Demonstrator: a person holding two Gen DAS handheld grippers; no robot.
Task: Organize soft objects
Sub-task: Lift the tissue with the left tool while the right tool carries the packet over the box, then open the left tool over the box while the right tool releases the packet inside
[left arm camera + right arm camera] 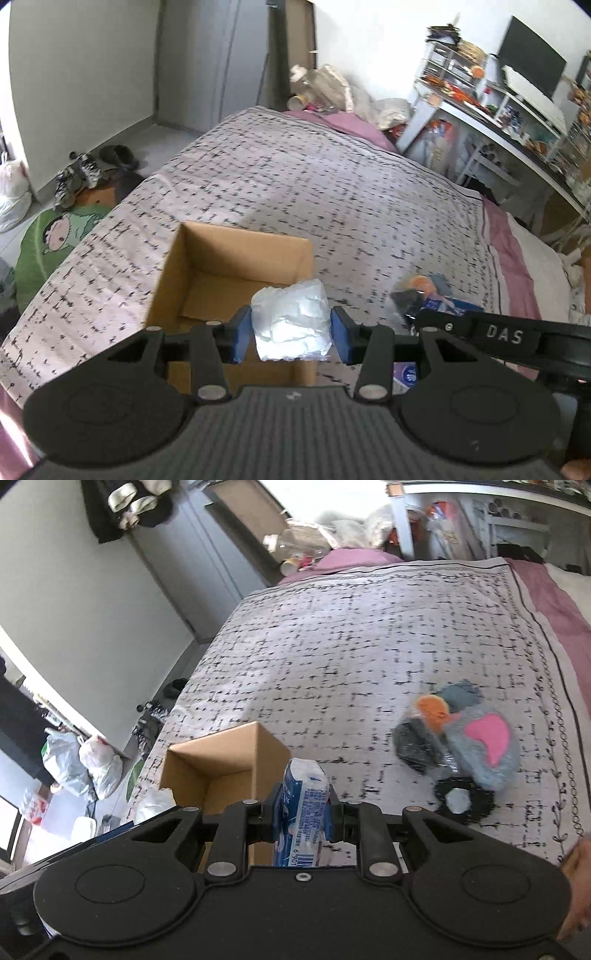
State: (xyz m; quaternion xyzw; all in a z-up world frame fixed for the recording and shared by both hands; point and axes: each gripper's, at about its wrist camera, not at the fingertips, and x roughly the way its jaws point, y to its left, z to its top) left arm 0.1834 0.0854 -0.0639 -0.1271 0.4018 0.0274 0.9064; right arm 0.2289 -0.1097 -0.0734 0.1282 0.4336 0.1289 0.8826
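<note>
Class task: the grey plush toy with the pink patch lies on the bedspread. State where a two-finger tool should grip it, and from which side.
Grip the grey plush toy across its rounded grey body, coming from above. It lies flat on the bedspread, so only its top and sides are open; the soft bulk should squash between the fingers, whereas the flat black piece beside it gives less to pinch.

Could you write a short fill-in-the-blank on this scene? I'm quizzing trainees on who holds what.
1. The left gripper is shut on a crumpled white ____.
2. The right gripper is shut on a blue and white ____ pack.
3. The open cardboard box stands on the ____.

Missing words: plastic bag; tissue; bed
</note>
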